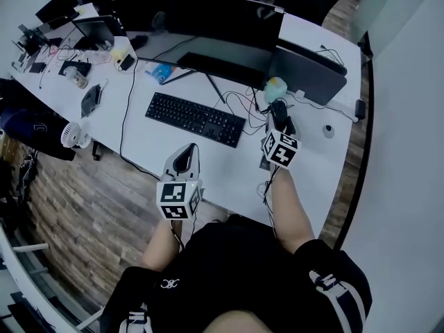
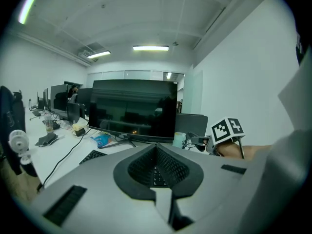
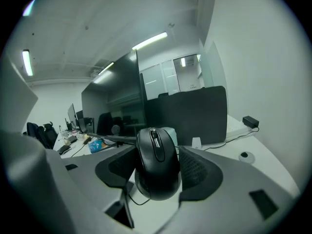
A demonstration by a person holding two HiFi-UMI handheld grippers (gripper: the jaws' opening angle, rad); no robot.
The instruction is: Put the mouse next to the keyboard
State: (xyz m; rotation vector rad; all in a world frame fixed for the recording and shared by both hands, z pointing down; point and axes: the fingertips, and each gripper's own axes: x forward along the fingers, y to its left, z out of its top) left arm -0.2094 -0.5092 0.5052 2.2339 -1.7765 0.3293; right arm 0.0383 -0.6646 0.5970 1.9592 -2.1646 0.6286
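Nearest the person, the left claw (image 1: 186,159) hovers over the front edge of the white table (image 1: 229,173), its jaws pressed together with nothing gripped (keyboard keys show through the small gap below the pads). Farther on and to the right, the right claw (image 3: 157,152) is clamped on a black wired mouse (image 3: 156,174), one jaw against each flank. The mouse is held off the right end of the black keyboard (image 1: 195,118), apart from it, among loose cables (image 1: 243,103). Behind them stands a wide dark monitor (image 1: 198,19).
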